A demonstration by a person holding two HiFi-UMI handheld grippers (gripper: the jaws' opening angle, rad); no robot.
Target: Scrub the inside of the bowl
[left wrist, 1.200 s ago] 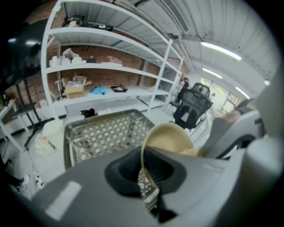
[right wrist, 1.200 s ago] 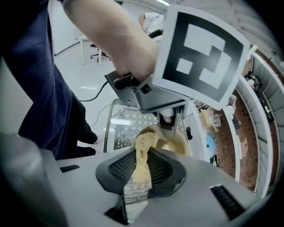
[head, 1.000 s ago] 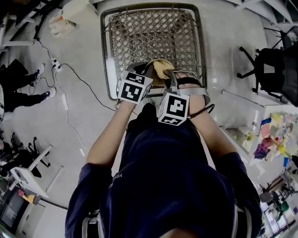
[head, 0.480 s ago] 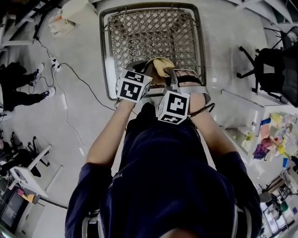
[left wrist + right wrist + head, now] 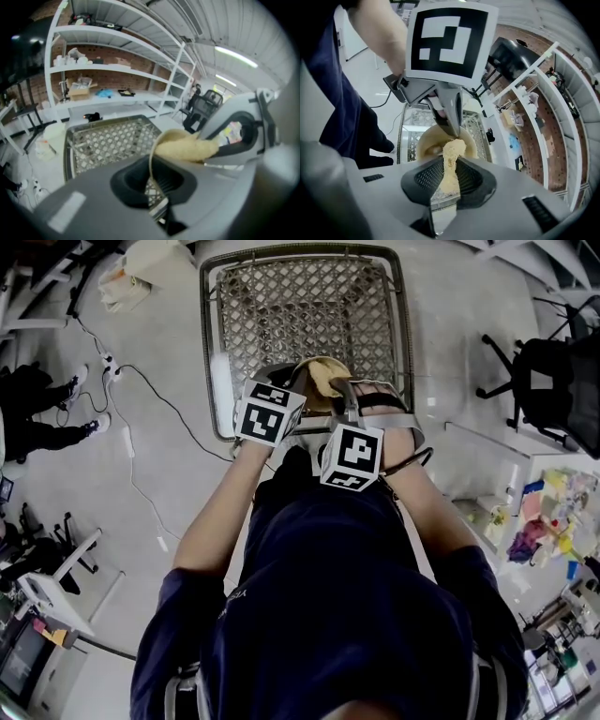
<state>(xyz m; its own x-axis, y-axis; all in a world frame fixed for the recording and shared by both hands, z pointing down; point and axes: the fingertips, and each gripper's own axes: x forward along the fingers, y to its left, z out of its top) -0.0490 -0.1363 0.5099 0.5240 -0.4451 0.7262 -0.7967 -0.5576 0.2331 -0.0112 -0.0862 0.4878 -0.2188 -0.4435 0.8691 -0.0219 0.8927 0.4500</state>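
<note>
We see left gripper [image 5: 151, 186] clamped on bowl [image 5: 425, 143] rim, right gripper [image 5: 449, 173] pinching a fibrous scrub pad [image 5: 453, 150] inside it — overhead, marker cubes [image 5: 270, 413] hide most.

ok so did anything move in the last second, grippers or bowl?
Nothing visibly changed. The left gripper stays shut on the rim of the bowl, and the right gripper stays shut on the yellow scrub pad, which sits at the bowl. Both hold the same spot over the mesh basket.
</note>
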